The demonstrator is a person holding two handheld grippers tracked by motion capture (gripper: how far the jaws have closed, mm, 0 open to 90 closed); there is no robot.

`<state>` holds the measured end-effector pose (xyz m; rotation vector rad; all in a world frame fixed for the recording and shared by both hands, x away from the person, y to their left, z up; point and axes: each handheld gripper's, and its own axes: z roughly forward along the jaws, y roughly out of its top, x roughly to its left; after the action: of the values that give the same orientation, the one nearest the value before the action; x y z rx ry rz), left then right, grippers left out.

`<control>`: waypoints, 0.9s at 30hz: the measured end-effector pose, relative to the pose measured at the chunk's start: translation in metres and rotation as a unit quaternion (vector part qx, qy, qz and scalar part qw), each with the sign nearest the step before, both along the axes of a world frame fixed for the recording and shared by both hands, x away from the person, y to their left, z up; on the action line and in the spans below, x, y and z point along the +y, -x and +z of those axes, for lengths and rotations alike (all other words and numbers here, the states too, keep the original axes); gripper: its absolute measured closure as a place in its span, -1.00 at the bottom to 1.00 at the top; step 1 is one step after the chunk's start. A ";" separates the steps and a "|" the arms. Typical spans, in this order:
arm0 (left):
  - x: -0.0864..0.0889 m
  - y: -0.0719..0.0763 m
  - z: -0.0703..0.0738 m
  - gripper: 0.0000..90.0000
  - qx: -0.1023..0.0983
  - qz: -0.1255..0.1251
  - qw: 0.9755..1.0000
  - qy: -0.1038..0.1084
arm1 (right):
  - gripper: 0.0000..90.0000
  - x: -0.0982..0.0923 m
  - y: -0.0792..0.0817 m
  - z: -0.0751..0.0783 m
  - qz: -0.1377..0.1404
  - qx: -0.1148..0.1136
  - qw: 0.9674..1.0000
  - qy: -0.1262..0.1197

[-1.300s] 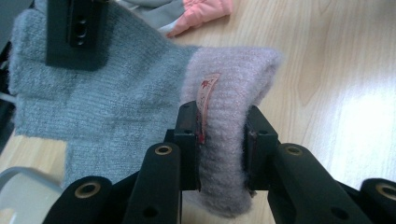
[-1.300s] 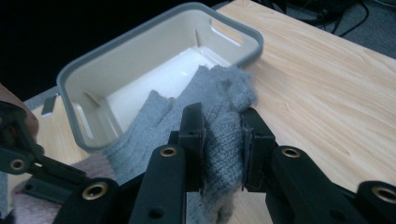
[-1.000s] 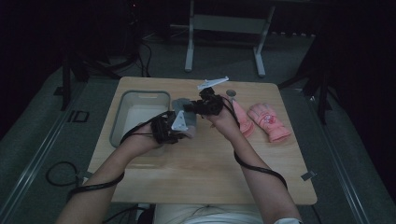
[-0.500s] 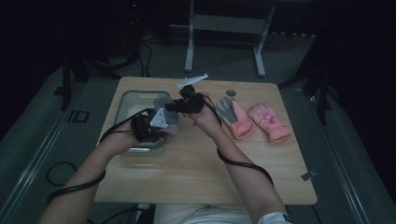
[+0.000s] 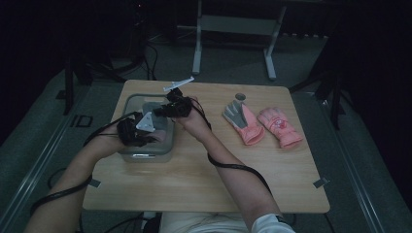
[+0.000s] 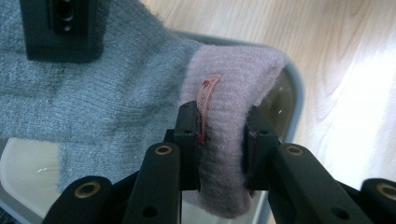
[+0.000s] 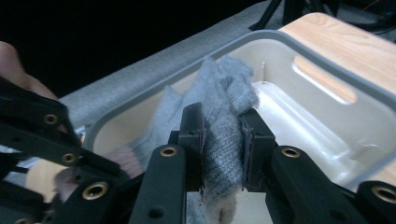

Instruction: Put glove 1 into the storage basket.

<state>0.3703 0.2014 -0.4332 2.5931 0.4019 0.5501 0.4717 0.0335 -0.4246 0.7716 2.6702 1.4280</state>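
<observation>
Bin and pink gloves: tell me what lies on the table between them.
In the high view, bare wood lies between the bin and the pink gloves; the person's right forearm crosses above that stretch of table.

sock [image 6: 116, 107]: grey ribbed knit, fuzzy pink cuff, matt. tub [image 7: 327, 88]: smooth glossy cream plastic, grey rim. desk [image 5: 204, 179]: pale wood grain, satin. gloves [image 5: 262, 125]: pink padded fabric. tool [image 6: 219, 140] jaws: matt black plastic, brass inserts.
</observation>
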 end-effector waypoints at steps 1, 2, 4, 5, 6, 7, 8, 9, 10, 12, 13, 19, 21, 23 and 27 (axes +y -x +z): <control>0.003 -0.002 -0.003 0.59 0.000 -0.001 1.000 0.004 | 0.65 0.001 -0.002 -0.002 -0.001 0.002 1.000 -0.002; 0.005 -0.004 -0.005 0.59 0.002 -0.003 1.000 0.006 | 0.65 0.002 -0.003 -0.004 -0.004 0.005 1.000 -0.002; 0.009 -0.009 -0.012 0.59 0.011 0.000 1.000 0.009 | 0.65 0.004 -0.006 -0.009 -0.005 0.007 1.000 0.000; 0.009 -0.011 -0.015 0.59 0.017 0.001 1.000 0.009 | 0.65 0.006 -0.007 -0.012 -0.007 0.005 1.000 0.007; 0.009 -0.014 -0.018 0.59 0.022 0.001 1.000 0.004 | 0.65 0.009 -0.008 -0.015 -0.008 0.005 1.000 0.014; 0.008 -0.016 -0.021 0.59 0.027 0.002 1.000 -0.001 | 0.65 0.011 -0.009 -0.018 -0.008 0.009 1.000 0.017; 0.008 -0.018 -0.025 0.59 0.030 0.004 1.000 -0.003 | 0.65 0.013 -0.010 -0.022 -0.010 0.010 1.000 0.022; 0.008 -0.020 -0.028 0.59 0.037 0.004 0.999 -0.005 | 0.65 0.015 -0.012 -0.026 -0.013 0.009 1.000 0.026; 0.009 -0.022 -0.031 0.59 0.040 0.006 0.999 -0.008 | 0.65 0.017 -0.013 -0.030 -0.014 0.013 0.999 0.029; 0.009 -0.025 -0.037 0.59 0.050 0.008 0.999 -0.013 | 0.65 0.020 -0.016 -0.038 -0.017 0.016 0.999 0.036; 0.009 -0.027 -0.038 0.59 0.054 0.006 0.998 -0.019 | 0.65 0.020 -0.018 -0.042 -0.019 0.019 0.999 0.039; 0.002 -0.040 -0.052 0.58 0.071 0.006 0.997 -0.036 | 0.64 0.022 -0.026 -0.058 -0.035 0.033 0.997 0.058; 0.001 -0.044 -0.054 0.58 0.079 0.004 0.996 -0.037 | 0.63 0.023 -0.028 -0.059 -0.037 0.031 0.997 0.064; -0.001 -0.048 -0.055 0.58 0.083 0.004 0.996 -0.045 | 0.62 0.023 -0.029 -0.061 -0.041 0.030 0.996 0.071; -0.006 -0.051 -0.059 0.57 0.083 0.001 0.995 -0.060 | 0.58 0.025 -0.030 -0.064 -0.042 0.028 0.996 0.078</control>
<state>0.4209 0.1957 -0.4919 2.7652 0.4387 0.3694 0.5014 0.0581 -0.4884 0.9111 2.7139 1.1811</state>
